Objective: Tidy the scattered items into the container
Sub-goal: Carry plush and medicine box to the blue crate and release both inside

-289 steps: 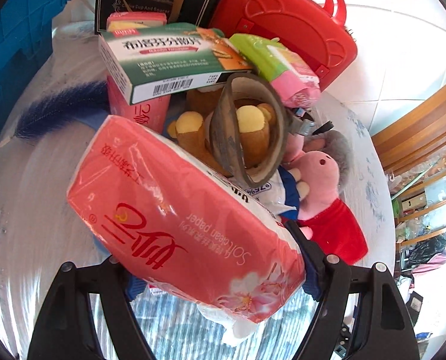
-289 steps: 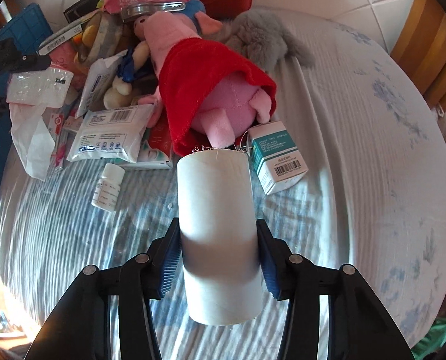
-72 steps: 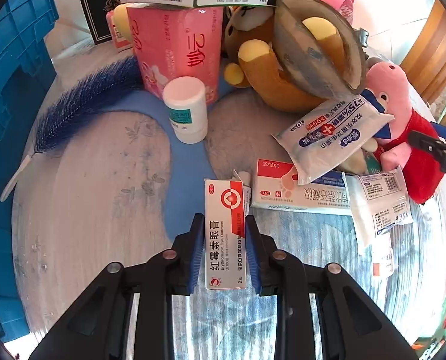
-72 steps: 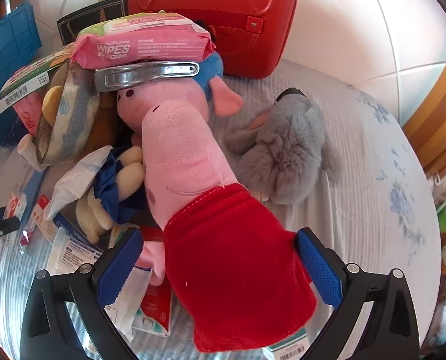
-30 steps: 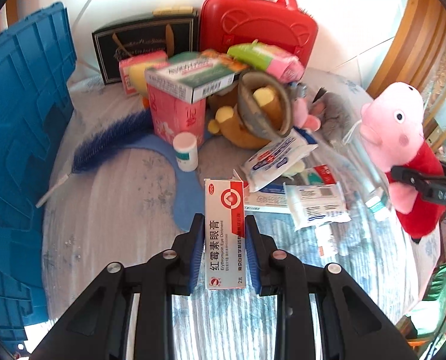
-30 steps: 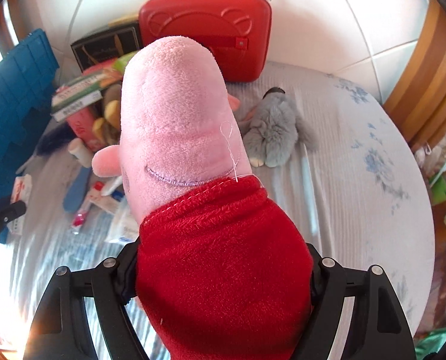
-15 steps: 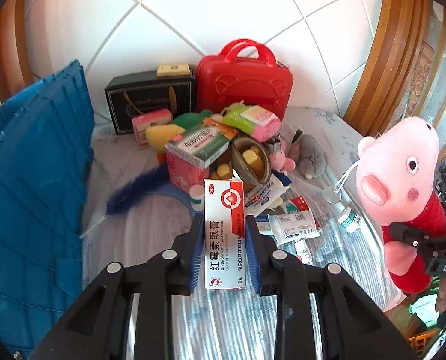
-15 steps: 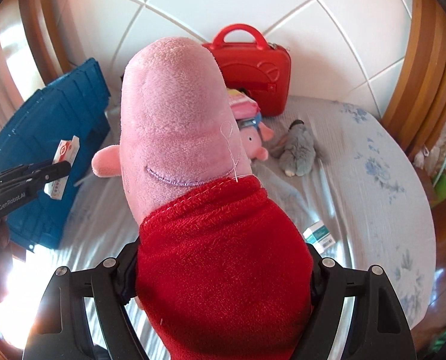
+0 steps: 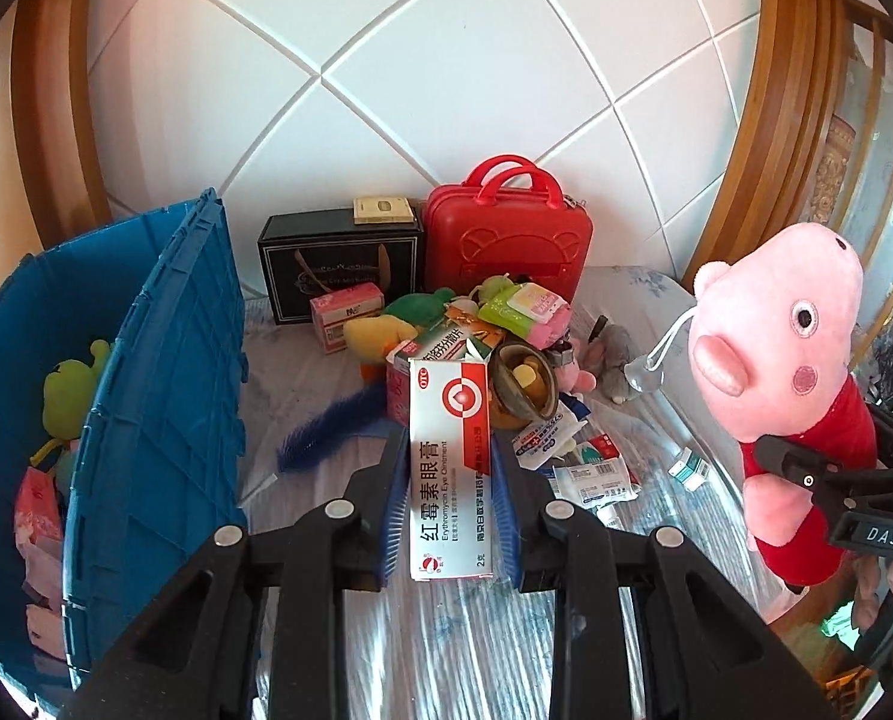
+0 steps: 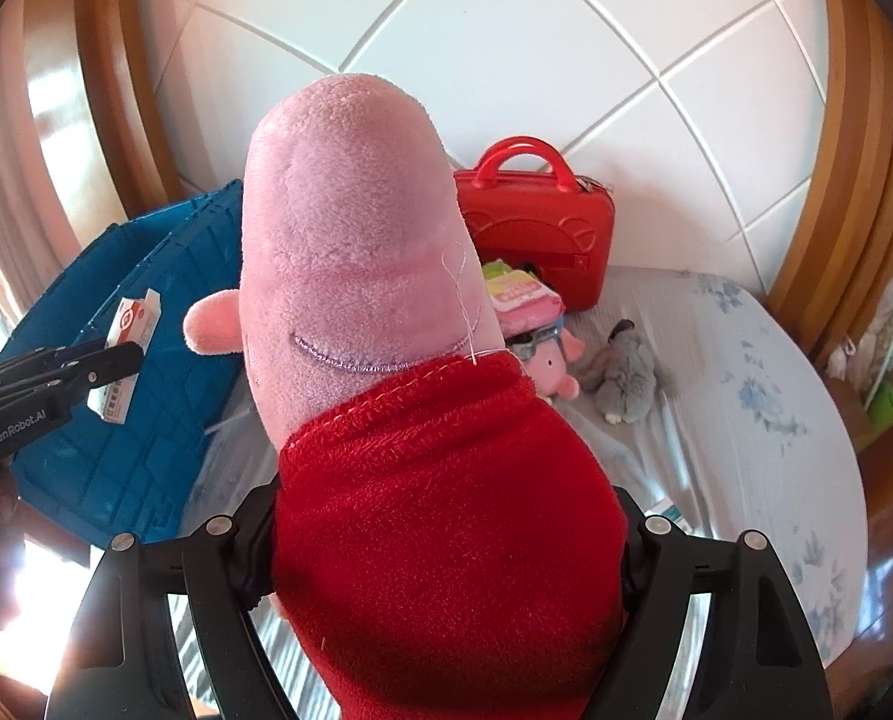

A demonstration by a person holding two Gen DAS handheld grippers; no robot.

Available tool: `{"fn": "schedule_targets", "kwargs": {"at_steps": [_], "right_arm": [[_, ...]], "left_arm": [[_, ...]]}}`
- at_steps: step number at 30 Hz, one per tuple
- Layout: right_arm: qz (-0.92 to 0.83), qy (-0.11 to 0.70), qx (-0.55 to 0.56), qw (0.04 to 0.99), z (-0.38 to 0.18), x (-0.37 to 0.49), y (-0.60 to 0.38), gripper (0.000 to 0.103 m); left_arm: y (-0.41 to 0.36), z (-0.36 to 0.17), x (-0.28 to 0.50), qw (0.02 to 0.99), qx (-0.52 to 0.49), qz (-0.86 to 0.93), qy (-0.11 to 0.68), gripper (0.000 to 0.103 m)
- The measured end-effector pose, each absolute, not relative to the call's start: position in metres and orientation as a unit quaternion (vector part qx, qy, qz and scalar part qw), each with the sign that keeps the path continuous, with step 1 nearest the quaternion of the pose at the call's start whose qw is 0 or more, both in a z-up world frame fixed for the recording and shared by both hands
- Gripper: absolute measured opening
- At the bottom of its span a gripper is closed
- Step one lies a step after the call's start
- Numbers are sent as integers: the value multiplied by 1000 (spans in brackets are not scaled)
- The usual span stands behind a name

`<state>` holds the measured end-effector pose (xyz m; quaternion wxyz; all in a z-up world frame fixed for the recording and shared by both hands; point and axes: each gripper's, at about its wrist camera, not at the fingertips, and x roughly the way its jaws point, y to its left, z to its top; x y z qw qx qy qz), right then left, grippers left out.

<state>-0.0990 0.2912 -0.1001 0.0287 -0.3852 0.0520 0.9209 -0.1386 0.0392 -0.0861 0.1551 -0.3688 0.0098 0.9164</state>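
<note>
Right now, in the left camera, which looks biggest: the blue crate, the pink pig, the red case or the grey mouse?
1. Blue crate
2. Pink pig, though it is nearer the camera
3. Red case
4. Grey mouse

Fuzzy plush pig point(image 10: 386, 360); glossy plastic suitcase point(image 9: 509, 252)

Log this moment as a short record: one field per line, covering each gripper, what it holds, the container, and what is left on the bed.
left gripper: shut on the ointment box, held upright above the bed
right gripper: shut on the pig plush, clamped at its red dress
container: blue crate, to the left, open
in the crate: green plush, pink packs
left on the bed: grey plush, blue feather, red case, black box, a pile of boxes and packets
task state: both items lifted, not yet in the crate
</note>
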Motion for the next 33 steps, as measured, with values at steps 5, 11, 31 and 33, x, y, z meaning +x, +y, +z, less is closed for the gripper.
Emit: {"fn": "schedule_targets", "kwargs": {"at_steps": [5, 11, 31, 33], "right_arm": [[925, 37, -378, 16, -82, -107, 264, 80], [930, 19, -367, -11, -58, -119, 221, 80], [927, -33, -339, -157, -19, -183, 24, 81], [924, -34, -338, -174, -19, -190, 3, 81]], "left_arm": [[14, -68, -135, 156, -352, 923, -2, 26], [-31, -40, -131, 143, -322, 935, -33, 26], [-221, -1, -115, 30, -277, 956, -93, 26], [-241, 1, -115, 16, -275, 956, -96, 26]]}}
